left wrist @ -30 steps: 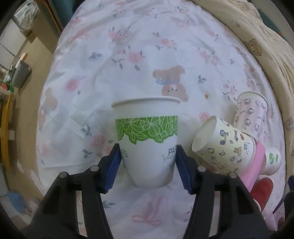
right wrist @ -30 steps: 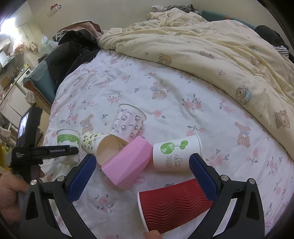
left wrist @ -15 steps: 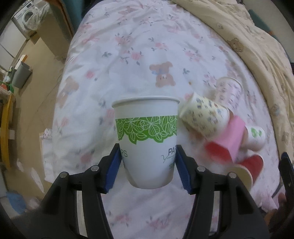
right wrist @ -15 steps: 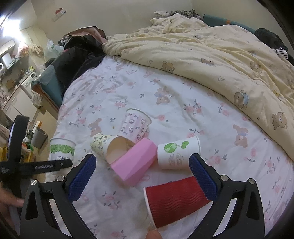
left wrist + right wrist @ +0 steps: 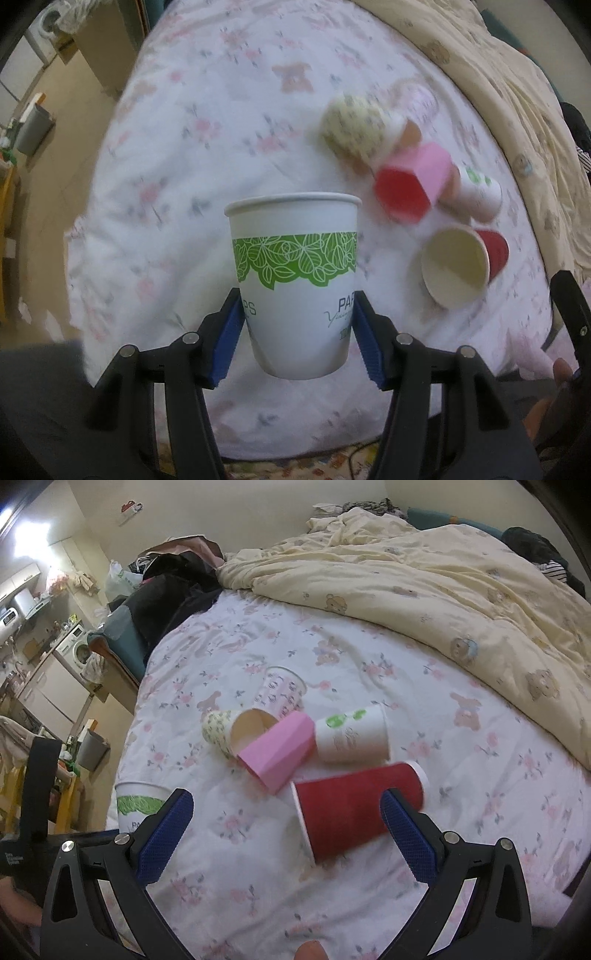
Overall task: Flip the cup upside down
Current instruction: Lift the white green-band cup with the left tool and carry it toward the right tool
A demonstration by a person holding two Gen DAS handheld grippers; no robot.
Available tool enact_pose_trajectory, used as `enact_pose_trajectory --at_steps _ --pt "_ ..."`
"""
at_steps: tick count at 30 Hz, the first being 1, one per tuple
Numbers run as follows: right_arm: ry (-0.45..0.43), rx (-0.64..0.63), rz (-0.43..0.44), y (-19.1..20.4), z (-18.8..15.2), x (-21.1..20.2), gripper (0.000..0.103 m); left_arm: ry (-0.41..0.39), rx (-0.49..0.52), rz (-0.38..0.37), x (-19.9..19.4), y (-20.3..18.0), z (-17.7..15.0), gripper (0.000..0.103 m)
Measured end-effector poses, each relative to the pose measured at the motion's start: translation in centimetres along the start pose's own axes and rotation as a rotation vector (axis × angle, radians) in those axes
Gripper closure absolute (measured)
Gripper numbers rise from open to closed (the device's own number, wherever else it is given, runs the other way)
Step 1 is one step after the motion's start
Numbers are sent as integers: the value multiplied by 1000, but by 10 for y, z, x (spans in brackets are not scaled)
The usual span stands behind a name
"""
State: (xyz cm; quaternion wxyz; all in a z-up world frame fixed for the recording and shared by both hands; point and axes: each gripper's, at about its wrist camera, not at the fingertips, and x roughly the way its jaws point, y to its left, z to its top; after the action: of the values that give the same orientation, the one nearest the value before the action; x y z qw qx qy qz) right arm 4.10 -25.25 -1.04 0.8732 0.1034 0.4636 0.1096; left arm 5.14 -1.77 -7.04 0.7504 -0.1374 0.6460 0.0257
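The left tongs are gripping the green-banded cup by its lower wall, one blue pad on each side, and holding it rim-up in the air above the near edge of the bed. In the right wrist view this cup is showing just left of the right tongs' left finger.

To flip it well, the wrist should be rolling about the line between the pads, so the cup is turning in place rather than swinging. The grip looks low on the taper, so I judge that gentle, steady pressure is needed: paper walls dent easily, and a loose hold may be letting it slip out.

The right tongs are standing wide apart and holding nothing, with the red cup lying on its side between and just beyond their fingers. Ahead of them the pink cup and other cups are lying clustered, so I'd be setting the flipped cup down left of that pile.
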Motion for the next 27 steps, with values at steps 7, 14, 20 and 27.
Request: enact_pose_trajectory --at_steps 7,14,20,27 --pt "28 56 -17 -25 -22 -10 0 70 -68 -39 34 2 -25 49" --pt "39 89 -17 -38 -22 -10 0 108 -74 -26 52 -7 -32 48" --pt "42 97 -10 -39 -21 -9 0 101 -60 -23 50 -9 -29 17" --pt "55 90 3 -34 -19 -6 0 37 -33 -52 12 1 -26 16"
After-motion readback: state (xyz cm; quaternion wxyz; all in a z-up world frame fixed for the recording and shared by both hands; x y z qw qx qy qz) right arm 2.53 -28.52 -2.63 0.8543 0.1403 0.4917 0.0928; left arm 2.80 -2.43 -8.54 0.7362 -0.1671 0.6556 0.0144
